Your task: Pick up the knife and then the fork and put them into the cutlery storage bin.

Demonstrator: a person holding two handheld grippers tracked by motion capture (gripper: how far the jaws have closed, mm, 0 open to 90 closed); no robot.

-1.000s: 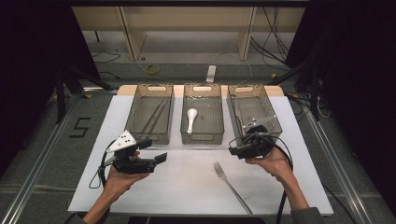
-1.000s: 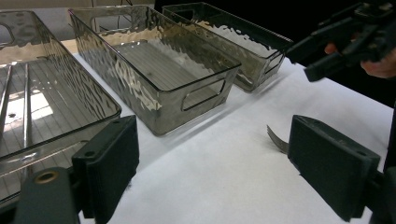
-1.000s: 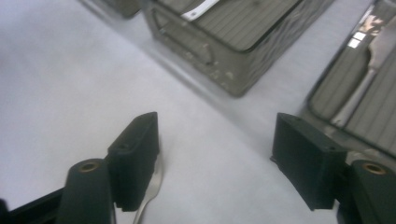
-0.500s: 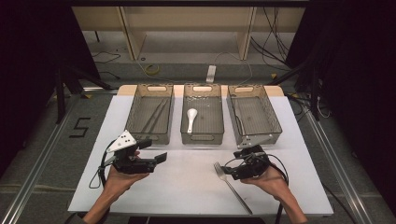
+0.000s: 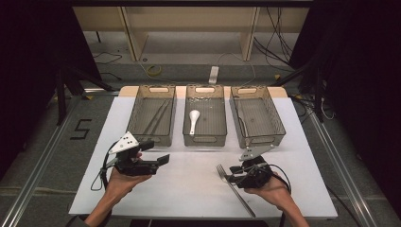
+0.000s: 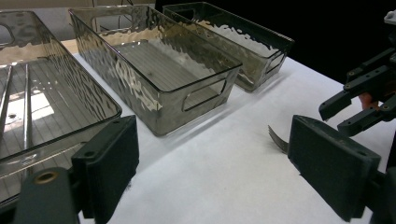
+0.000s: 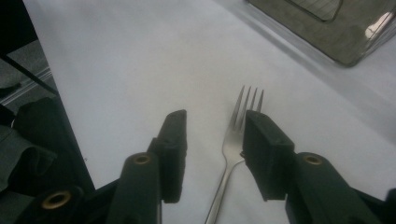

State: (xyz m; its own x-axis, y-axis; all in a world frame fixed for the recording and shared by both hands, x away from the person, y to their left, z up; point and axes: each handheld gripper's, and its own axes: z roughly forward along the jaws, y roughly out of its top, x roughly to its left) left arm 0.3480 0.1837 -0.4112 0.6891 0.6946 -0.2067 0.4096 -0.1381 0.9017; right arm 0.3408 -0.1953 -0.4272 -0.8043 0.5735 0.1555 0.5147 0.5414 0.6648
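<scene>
Three clear bins stand in a row at the far side of the white table [image 5: 189,189] in the high view, and we take the middle bin [image 5: 204,137] as our landmark. It holds a white spoon [image 5: 193,121]; the left bin [image 5: 152,135] beside it holds thin sticks, and the right bin [image 5: 257,137] stands on its other side. Nearer to us than the middle bin and off toward the right bin, a fork [image 5: 232,187] lies flat on the table. Our right gripper [image 5: 232,177] is low over its neck, while our left gripper [image 5: 161,161] hovers nearer to us than the left bin.

From the left gripper view, we see its pads spread wide with nothing between them, the middle bin [image 6: 187,88] just ahead and the fork's tines [image 6: 278,139] beyond.

From the right gripper view, the jaws have just been closing. They bracket the fork [image 7: 236,135]: one pad is at its edge, the other stands apart, so it isn't pinched.
</scene>
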